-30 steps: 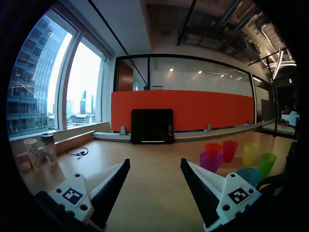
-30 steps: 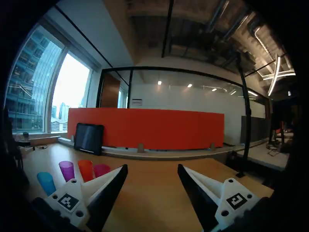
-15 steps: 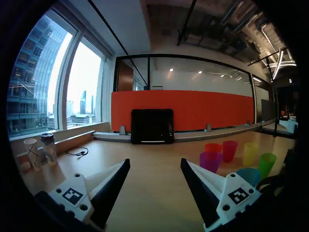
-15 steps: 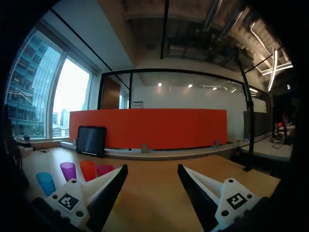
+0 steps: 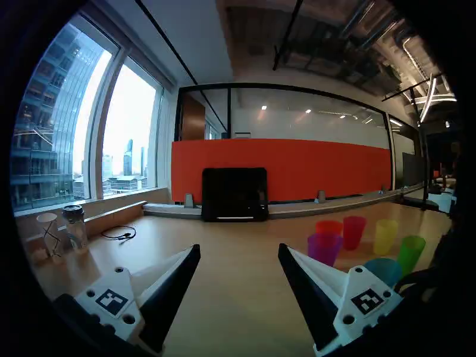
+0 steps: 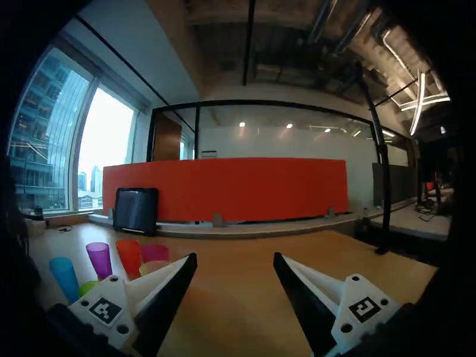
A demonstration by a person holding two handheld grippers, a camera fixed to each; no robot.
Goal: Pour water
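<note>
Several coloured plastic cups stand grouped on the wooden table [image 5: 238,279]. In the left gripper view they sit to the right: purple cup [image 5: 324,247], orange cup [image 5: 328,227], pink cup [image 5: 354,231], yellow cup [image 5: 385,235], green cup [image 5: 411,252], blue cup [image 5: 384,271]. My left gripper [image 5: 238,253] is open, low over the table, nothing between its fingers. In the right gripper view the cups lie to the left: blue cup [image 6: 63,278], purple cup [image 6: 99,259], orange cup [image 6: 129,256], pink cup [image 6: 154,253]. My right gripper [image 6: 235,262] is open and holds nothing.
A black tablet [image 5: 234,194] leans against the orange partition [image 5: 285,169] at the table's far edge. Near the window at left stand a lidded clear bottle [image 5: 75,228], a white cup on a stand [image 5: 47,234] and a black cable [image 5: 120,234].
The right gripper view has tipped down and turned slightly; the cups sit higher in it and yellow and green cups edge in. The left gripper has not moved.
</note>
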